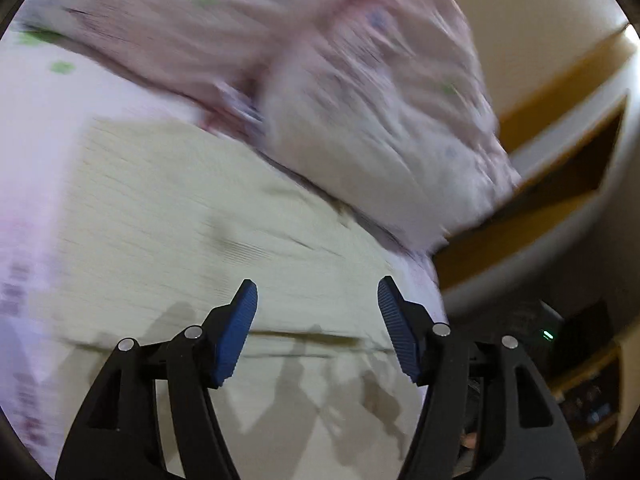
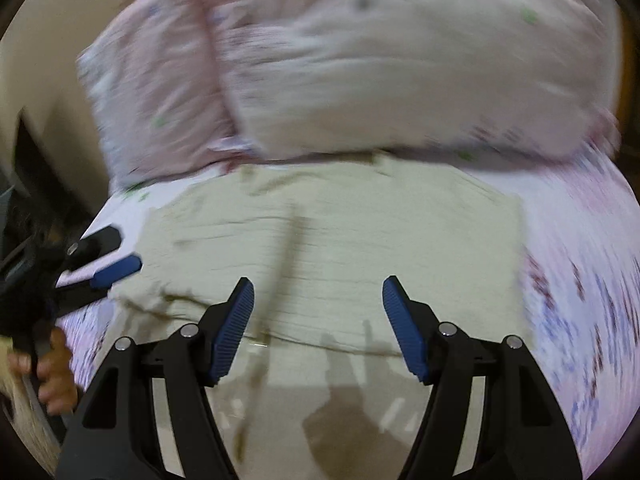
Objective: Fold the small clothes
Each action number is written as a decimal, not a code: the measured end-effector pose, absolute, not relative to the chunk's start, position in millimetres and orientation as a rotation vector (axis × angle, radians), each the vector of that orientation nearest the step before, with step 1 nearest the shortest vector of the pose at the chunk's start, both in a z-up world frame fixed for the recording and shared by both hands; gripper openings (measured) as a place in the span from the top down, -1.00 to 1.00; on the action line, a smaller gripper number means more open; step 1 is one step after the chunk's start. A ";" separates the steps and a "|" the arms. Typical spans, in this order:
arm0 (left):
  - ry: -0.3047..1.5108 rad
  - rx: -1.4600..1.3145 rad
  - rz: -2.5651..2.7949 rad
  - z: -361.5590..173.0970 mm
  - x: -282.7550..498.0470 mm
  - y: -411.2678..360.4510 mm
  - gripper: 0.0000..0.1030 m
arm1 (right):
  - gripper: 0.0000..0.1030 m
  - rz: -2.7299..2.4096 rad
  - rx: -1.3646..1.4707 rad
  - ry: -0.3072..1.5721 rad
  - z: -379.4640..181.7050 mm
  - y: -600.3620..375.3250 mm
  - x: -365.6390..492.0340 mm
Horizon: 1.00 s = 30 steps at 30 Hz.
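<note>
- The cloth (image 2: 328,248) lies flat on the bed (image 2: 580,280), near the pillows (image 2: 400,80).
- Both grippers, left (image 1: 318,328) and right (image 2: 318,328), hover with fingers wide, holding nothing.
- Next, I think: grasp an edge to fold.

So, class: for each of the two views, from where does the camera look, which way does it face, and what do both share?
Left wrist: sits on the left gripper, looking down at the pale cream ribbed garment; only its open blue-padded fingers show.
Right wrist: sits on the right gripper, over that garment; the left gripper and a hand show.
Shared: garment, pink floral pillows.
</note>
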<state>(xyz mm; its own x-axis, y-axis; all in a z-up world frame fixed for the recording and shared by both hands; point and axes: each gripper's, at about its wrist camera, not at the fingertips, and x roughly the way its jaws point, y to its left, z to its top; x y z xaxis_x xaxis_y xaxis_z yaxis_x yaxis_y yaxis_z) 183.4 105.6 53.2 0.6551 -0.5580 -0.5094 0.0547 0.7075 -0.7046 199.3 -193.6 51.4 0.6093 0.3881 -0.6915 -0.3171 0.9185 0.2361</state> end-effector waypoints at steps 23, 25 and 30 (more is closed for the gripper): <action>0.903 -0.710 -0.230 8.8 192.9 149.7 -0.23 | 0.91 0.483 0.038 0.757 43.9 -131.3 220.5; 0.900 -0.714 -0.237 9.7 191.3 149.9 -0.26 | 0.91 0.416 0.192 0.732 49.5 -170.0 220.0; 0.890 -0.696 -0.265 15.6 184.2 146.4 -0.35 | 0.82 0.259 0.495 0.782 23.9 -253.7 212.5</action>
<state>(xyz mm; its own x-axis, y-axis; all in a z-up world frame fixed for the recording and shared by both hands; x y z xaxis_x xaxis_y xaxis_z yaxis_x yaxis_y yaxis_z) 184.2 146.4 15.6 0.6150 -0.4857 -0.6211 -0.0676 0.7523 -0.6553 212.5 -253.7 23.9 0.6857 0.4005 -0.6079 -0.0418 0.8554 0.5163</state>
